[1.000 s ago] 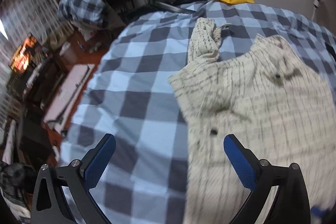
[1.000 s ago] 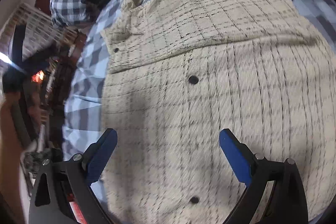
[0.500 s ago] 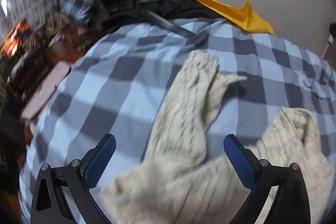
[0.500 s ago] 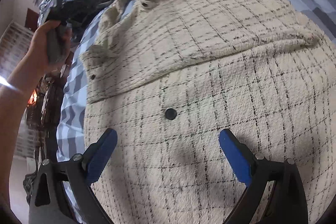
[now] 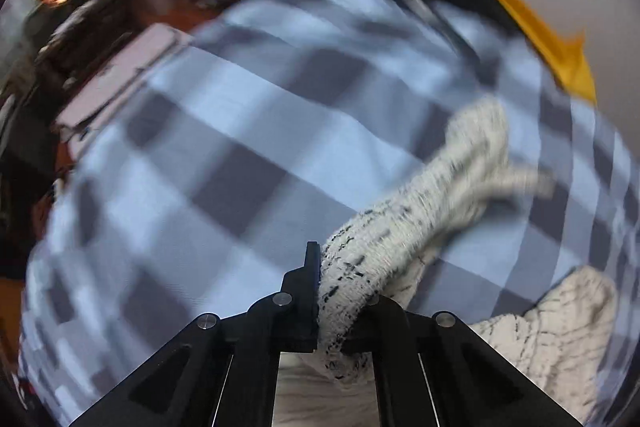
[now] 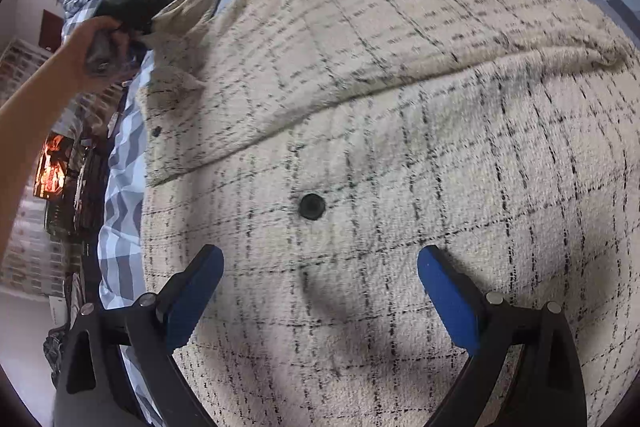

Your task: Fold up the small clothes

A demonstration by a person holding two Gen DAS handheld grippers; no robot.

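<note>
Half a second back, spread wide above the sleeve; now clamped shut on it. Left gripper pinching the cream sleeve, nubbly woven cloth with thin black broken lines, bunched into a thick roll between the black fingers. Beyond the grip, trailing away over the bedspread toward its far right edge, with a paler lining flap at the cuff end. Much blurred in that view.

Right gripper spread wide, holding nothing, two blue-padded fingers just above the jacket. One jacket, cream with a black grid check, coarse and fuzzy, lying flat across most of the bed, one front panel lapped over the other in a long diagonal edge. Three dark round buttons seen: one between the fingers, a second near the left edge, a third by the collar. Collar crumpled toward the far edge. Bedspread soft, large blue and grey checks. Yellow sheet at the far edge.
</note>
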